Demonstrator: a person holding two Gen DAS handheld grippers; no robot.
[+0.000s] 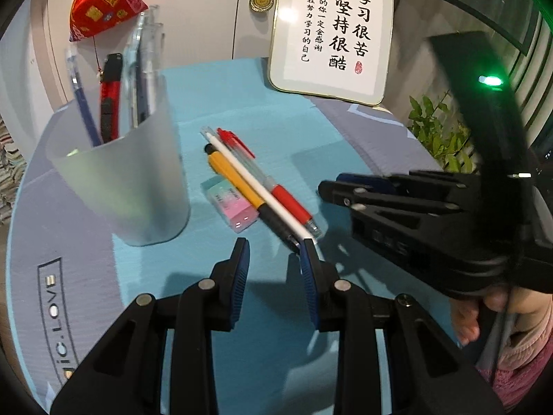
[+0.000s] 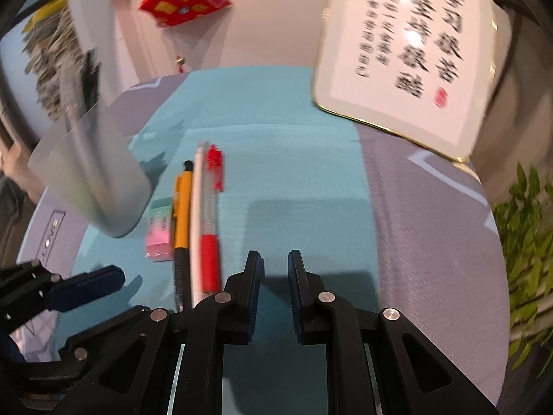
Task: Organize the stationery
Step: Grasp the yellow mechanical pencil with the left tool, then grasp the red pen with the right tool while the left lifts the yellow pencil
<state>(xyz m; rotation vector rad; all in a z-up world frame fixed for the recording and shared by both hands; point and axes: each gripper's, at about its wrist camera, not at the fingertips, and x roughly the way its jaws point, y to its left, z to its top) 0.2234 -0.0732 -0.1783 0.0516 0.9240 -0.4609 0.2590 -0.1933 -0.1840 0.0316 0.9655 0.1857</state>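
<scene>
My left gripper (image 1: 274,250) and right gripper (image 2: 274,263) both stand apart and empty; the white pen (image 1: 257,185) looks light, stiff and slippery, so I'd pinch mid-barrel.

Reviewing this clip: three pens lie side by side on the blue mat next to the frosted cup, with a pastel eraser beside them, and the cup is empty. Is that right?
Not quite: the frosted cup is not empty. The left wrist view shows pens and a red utility knife standing in it. The rest holds: three pens lie side by side on the blue mat, with the pastel eraser beside them.
</scene>
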